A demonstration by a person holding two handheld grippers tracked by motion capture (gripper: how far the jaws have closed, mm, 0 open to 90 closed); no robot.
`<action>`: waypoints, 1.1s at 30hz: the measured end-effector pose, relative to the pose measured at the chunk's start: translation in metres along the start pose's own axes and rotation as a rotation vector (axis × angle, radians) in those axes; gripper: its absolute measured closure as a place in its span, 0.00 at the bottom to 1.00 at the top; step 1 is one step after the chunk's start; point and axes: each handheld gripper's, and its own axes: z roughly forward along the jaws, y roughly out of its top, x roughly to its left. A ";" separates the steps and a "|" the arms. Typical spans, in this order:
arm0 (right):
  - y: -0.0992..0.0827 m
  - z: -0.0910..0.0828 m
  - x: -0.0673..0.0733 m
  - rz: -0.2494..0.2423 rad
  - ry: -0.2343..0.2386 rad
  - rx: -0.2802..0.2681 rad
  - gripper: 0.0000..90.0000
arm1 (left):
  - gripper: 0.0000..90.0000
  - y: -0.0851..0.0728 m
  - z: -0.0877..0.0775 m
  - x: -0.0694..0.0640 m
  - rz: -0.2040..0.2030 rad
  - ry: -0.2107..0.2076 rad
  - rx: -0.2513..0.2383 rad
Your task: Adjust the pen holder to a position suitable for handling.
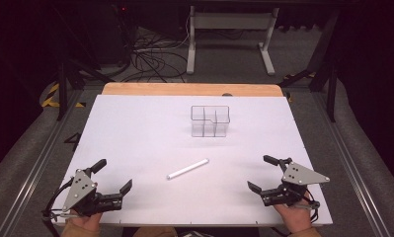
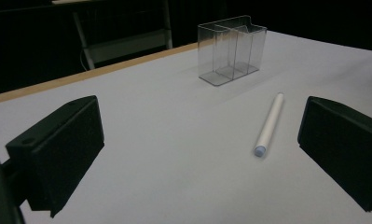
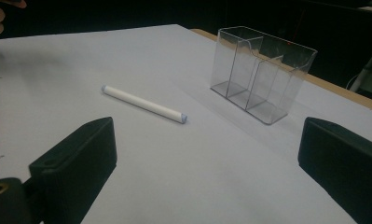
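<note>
You are working in a lab-like test room, not a home. Your white tabletop point(image 1: 135, 148) sits on a wooden bench point(image 1: 184, 89) over grey carpet. Metal rails point(image 1: 41, 158) flank it, loose black cables point(image 1: 150, 59) sprawl across the floor beyond, beside a white desk frame point(image 1: 231, 29), and hazard-striped tape point(image 1: 50, 95) marks the floor.

Left claw point(image 1: 115, 177) and right claw point(image 1: 259, 172) gape empty.
</note>
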 end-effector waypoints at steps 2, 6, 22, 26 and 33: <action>0.000 0.000 0.000 -0.001 0.000 0.000 0.06 | 0.01 0.000 0.000 0.000 0.000 0.000 0.002; 0.001 -0.001 -0.001 0.004 0.002 -0.003 0.06 | 0.01 0.001 0.000 -0.001 0.008 0.003 0.002; 0.037 0.018 -0.014 -0.018 0.026 0.068 0.06 | 0.01 0.001 -0.001 -0.001 0.016 0.004 0.008; 0.047 0.022 -0.018 -0.023 0.029 0.068 0.06 | 0.02 0.000 -0.001 -0.001 0.016 0.009 0.013; 0.058 0.025 -0.022 -0.025 0.034 0.055 0.06 | 0.02 0.000 -0.001 -0.001 0.008 0.009 0.011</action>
